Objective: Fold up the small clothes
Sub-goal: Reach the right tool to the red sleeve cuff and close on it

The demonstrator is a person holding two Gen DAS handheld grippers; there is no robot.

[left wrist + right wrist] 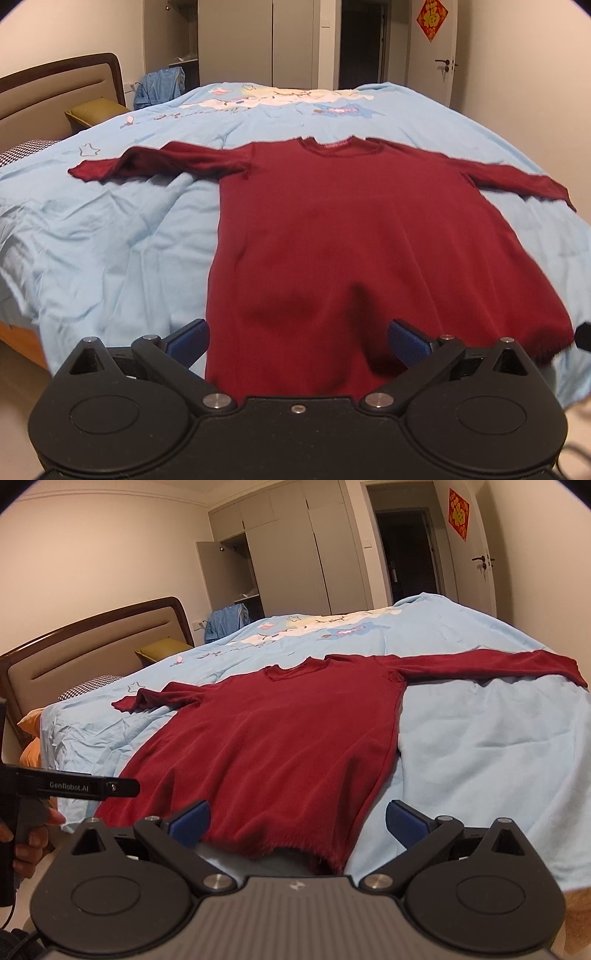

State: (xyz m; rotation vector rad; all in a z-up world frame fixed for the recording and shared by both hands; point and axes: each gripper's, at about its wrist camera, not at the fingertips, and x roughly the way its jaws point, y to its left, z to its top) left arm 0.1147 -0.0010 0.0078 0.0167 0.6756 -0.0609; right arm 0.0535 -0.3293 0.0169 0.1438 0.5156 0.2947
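A dark red long-sleeved sweater (332, 229) lies flat on the light blue bedspread (110, 240), collar away from me and both sleeves stretched out sideways. In the left wrist view my left gripper (297, 341) is open, its blue pads on either side of the hem's left part. The same sweater (280, 746) fills the middle of the right wrist view. There my right gripper (297, 821) is open at the hem's right corner, holding nothing. The left gripper's body (74, 786) shows at the left edge, held by a hand (29, 845).
A padded headboard (92, 650) with pillows stands at the left. Wardrobes (288, 554), a dark doorway (410, 550) and a door with a red decoration (458, 515) line the far wall. A blue garment (225, 622) hangs beyond the bed. Floor shows past the bed's near-left edge.
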